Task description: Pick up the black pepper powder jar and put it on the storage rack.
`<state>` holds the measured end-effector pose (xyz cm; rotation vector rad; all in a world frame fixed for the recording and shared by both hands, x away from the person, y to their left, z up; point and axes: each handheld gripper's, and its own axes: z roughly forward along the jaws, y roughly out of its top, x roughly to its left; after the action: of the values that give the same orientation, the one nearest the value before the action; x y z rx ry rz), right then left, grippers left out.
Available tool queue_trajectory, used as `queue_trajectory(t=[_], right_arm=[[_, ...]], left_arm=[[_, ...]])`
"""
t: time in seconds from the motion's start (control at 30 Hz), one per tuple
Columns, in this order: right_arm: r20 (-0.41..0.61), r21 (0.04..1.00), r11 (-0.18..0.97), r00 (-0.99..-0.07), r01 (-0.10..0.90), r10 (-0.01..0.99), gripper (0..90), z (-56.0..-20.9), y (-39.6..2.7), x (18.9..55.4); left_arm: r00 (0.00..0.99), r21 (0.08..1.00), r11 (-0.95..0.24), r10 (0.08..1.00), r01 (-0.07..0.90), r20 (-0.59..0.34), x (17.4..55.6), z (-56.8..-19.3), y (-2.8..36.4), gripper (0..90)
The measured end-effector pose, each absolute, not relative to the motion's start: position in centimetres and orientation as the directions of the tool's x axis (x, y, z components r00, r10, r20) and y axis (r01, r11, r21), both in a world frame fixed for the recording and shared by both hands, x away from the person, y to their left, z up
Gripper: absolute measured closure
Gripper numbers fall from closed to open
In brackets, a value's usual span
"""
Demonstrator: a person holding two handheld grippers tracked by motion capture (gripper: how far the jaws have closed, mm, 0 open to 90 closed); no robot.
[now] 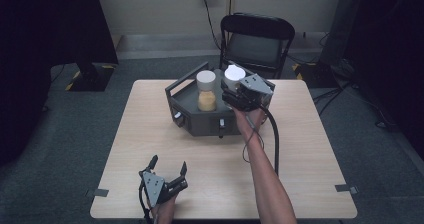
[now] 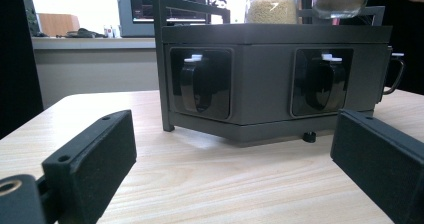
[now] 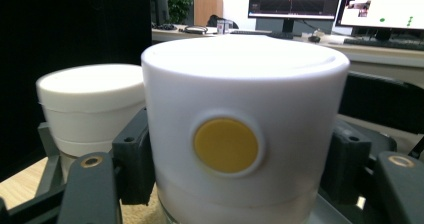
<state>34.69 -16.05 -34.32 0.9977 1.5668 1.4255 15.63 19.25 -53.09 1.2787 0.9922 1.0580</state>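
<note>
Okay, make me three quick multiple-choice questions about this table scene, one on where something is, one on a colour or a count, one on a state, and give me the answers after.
1. Where does the dark grey rack stand?
A. On the far half of the table
B. On the folding chair
C. On the floor

2. What colour is the round spot on the lid of the jar between the right gripper's jaws?
A. Red
B. Yellow
C. Green

3. How does the left gripper stand?
A. Shut on a jar
B. Shut on the rack's handle
C. Open, with nothing between its jaws

Answers: 1 A, the high view shows the rack on the tabletop, in front of the chair. 2 B, the right gripper view shows a yellow disc on the white lid. 3 C, its jaws spread wide over bare wood.
</note>
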Motion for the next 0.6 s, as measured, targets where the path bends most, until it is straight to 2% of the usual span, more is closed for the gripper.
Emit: queue_trajectory(t=[0.6], right_arm=[[-0.026, 0.994, 0.065, -0.383, 0.089, 0.924, 30.4, -35.3, -15.7, 35.9]], left_arm=[[0.238, 0.999, 0.002, 0.971, -0.053, 0.011, 15.6, -53.1, 19.3, 3.5]])
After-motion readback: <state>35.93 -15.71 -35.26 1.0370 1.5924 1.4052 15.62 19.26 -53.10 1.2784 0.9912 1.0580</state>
